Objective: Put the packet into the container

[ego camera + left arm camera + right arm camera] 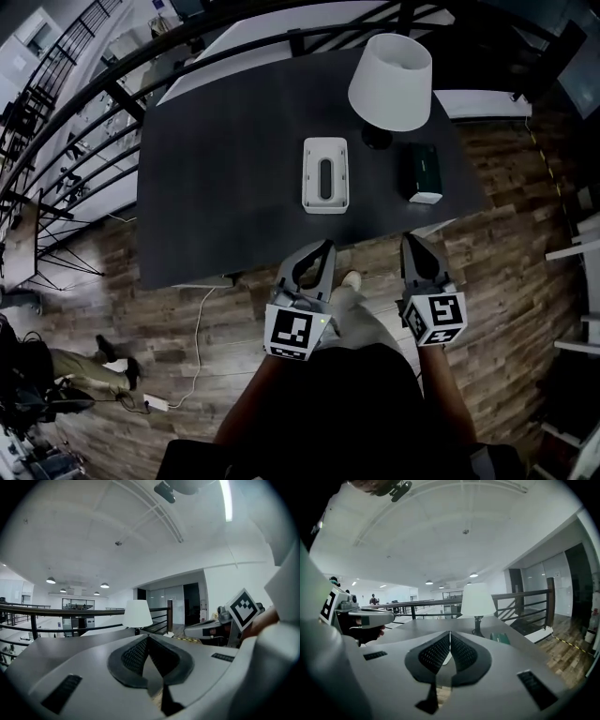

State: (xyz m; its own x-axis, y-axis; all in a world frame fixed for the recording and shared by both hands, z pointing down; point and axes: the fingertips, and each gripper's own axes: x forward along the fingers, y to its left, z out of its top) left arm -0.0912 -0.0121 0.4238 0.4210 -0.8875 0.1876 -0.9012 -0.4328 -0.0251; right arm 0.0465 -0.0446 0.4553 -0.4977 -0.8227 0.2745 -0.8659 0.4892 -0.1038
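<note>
A dark green packet point(425, 172) lies flat on the dark table point(225, 187), at its right side beside the lamp. The white oblong container point(325, 174) with a slot in its top sits at the table's middle. Both grippers hang in front of the table's near edge, apart from both objects. My left gripper point(326, 246) is shut and empty, its tips below the container. My right gripper point(409, 240) is shut and empty, below the packet. In the right gripper view the packet point(500, 638) shows just right of the closed jaws point(450, 633). In the left gripper view the closed jaws point(148, 637) hold nothing.
A white-shaded lamp point(391, 82) stands on the table just behind the packet. A black railing point(84, 122) runs past the table's far and left sides. Wood floor point(506, 253) lies around the table, with a cable point(197, 347) trailing at the lower left.
</note>
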